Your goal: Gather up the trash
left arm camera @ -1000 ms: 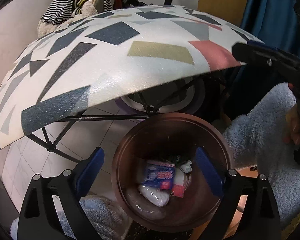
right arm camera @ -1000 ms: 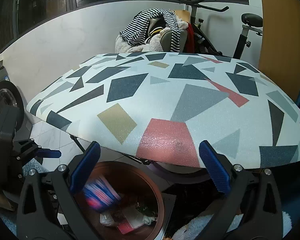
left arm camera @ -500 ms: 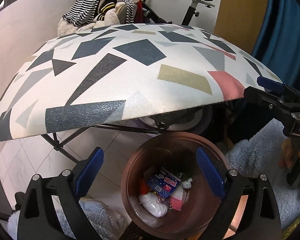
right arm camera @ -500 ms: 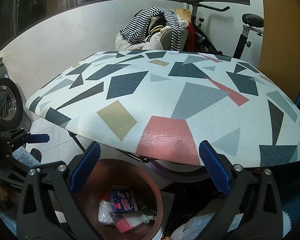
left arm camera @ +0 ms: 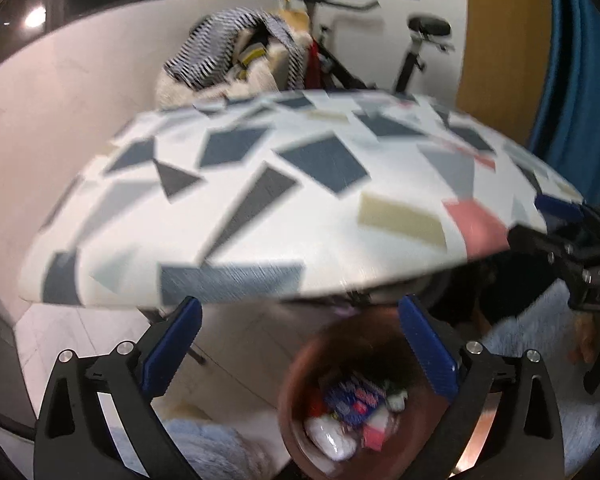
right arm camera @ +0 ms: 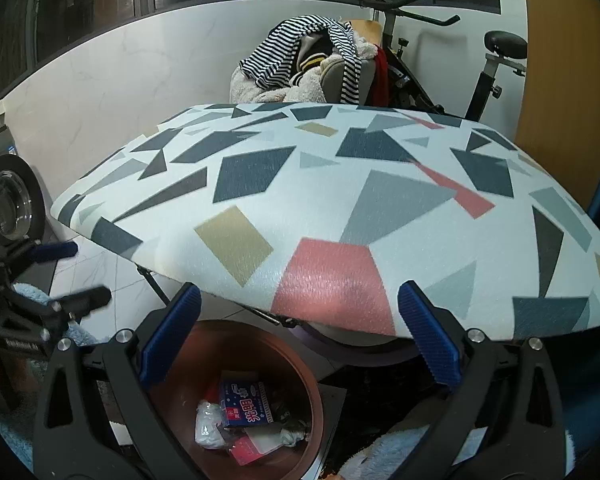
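A brown round trash bin (right arm camera: 300,364) stands on the floor under the near edge of the patterned table (right arm camera: 340,200). It holds a blue snack packet (right arm camera: 244,404), a white crumpled bag (right arm camera: 208,432) and a pink wrapper (right arm camera: 244,452). The bin also shows in the blurred left wrist view (left arm camera: 296,400), with the blue packet (left arm camera: 356,400) inside. My right gripper (right arm camera: 298,340) is open and empty above the bin. My left gripper (left arm camera: 300,344) is open and empty, up and left of the bin; it also shows in the right wrist view (right arm camera: 72,276).
The table top with grey, blue and pink shapes fills the middle. Behind it are a heap of clothes (right arm camera: 312,68) and an exercise bike (right arm camera: 488,68). A washing machine (right arm camera: 4,208) stands at the left. A blue curtain (left arm camera: 580,100) hangs at the right.
The blue packet has fallen from my right gripper into the bin and lies still. My left gripper has risen and pulled back and left, so the bin sits lower right in its view.
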### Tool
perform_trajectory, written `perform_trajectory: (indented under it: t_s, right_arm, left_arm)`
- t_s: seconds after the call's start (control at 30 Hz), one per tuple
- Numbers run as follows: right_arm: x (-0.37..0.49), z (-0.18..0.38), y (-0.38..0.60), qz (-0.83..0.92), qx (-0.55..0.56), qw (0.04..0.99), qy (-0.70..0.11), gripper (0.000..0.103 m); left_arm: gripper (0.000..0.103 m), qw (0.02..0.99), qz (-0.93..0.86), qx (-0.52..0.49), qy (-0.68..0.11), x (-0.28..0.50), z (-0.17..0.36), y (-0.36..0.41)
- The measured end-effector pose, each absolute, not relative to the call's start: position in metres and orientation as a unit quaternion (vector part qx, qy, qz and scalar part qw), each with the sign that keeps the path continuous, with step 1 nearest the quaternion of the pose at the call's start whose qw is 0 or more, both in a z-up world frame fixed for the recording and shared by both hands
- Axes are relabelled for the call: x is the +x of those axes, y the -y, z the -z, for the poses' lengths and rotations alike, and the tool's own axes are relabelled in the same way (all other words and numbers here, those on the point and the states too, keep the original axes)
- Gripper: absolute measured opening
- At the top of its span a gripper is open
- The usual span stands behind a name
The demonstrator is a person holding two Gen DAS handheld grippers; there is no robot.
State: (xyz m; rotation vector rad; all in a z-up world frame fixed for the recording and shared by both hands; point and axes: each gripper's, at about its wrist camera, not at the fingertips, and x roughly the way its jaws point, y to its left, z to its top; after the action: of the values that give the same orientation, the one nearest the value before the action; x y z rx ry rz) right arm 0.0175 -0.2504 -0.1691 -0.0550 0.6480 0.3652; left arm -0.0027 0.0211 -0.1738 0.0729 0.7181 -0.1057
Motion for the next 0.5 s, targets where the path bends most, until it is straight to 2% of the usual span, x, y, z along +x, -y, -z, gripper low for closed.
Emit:
perform_trajectory:
  t_s: [0.3,0.5]
  right_arm:
    - [0.029,0.095,0.25,-0.163,-0.04,0.945,-0.282,0.097]
    - [0.031,0.047,0.255,-0.161,-0.034,0.953,-0.256,0.097]
  left_arm:
    - [0.097,0.965,0.024,0.008,-0.263,0.008,0.067,-0.035]
    - [0.097,0.975,0.011,0.014,-0.223,0.004,0.018,-0.034]
